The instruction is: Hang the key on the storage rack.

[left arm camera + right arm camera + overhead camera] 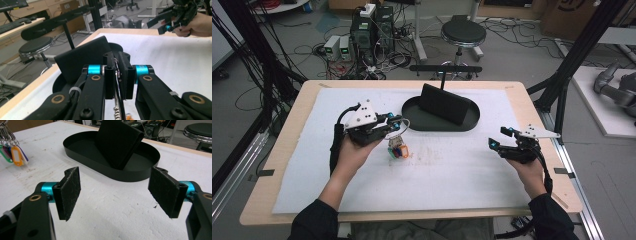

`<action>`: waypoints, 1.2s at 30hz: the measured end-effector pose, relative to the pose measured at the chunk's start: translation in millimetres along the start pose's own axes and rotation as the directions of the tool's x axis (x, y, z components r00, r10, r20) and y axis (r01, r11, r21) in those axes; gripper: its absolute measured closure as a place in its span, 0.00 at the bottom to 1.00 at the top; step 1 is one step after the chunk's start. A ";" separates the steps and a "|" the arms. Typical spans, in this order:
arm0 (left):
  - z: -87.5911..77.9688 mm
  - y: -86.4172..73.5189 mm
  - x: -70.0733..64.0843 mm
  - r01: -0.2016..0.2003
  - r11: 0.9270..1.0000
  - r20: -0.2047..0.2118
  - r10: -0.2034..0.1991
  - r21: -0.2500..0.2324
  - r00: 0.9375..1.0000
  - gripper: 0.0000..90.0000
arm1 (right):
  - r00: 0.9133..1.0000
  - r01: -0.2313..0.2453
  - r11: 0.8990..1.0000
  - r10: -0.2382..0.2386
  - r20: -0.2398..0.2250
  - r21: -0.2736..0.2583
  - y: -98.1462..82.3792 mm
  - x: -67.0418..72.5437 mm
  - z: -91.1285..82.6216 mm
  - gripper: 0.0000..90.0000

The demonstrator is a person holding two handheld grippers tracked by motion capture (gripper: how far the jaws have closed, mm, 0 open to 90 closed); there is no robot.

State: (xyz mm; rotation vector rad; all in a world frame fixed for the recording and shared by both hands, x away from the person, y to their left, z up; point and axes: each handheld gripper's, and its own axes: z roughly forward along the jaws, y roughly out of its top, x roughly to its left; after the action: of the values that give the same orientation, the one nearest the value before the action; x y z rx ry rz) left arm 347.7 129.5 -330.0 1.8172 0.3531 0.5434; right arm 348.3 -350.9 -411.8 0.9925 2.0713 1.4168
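Left gripper (396, 120) pinching key bunch (397, 149), dangling; black tray (412, 121) at 1 o'clock, close. Right gripper (501, 137) jaws spread, idle.

Black tray (412, 118) and wallet (445, 103), white mat (452, 170), orange and green key tags (399, 151)

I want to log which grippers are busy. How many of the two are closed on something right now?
1. The left gripper is shut on the ring of the key bunch, which hangs over the white mat. The right gripper is open, near the black tray.
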 end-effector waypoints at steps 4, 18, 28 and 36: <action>3.4 7.8 2.6 0.001 1.000 0.004 -0.001 -0.009 1.000 0.93 | 1.000 -0.003 1.000 0.003 -0.003 -0.001 0.1 0.1 -0.4 0.29; 17.6 32.3 19.0 0.004 0.999 0.002 -0.004 -0.039 1.000 0.93 | 1.000 -0.001 1.000 0.001 -0.005 -0.003 0.2 0.3 -0.4 0.29; 35.3 43.2 35.1 0.016 0.999 -0.009 -0.017 -0.037 1.000 0.93 | 1.000 -0.006 1.000 0.006 -0.005 -0.007 0.1 -0.9 -1.3 0.29; 51.9 51.6 48.9 0.021 0.999 -0.021 -0.021 -0.035 1.000 0.93 | 1.000 -0.007 1.000 0.007 -0.007 -0.007 0.1 -0.6 -1.9 0.29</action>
State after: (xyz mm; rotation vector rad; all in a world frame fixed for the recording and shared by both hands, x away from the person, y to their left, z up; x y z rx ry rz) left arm 415.1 95.9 -284.4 1.7733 0.3751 0.5519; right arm 347.3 -352.5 -411.0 0.9943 2.0687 1.4316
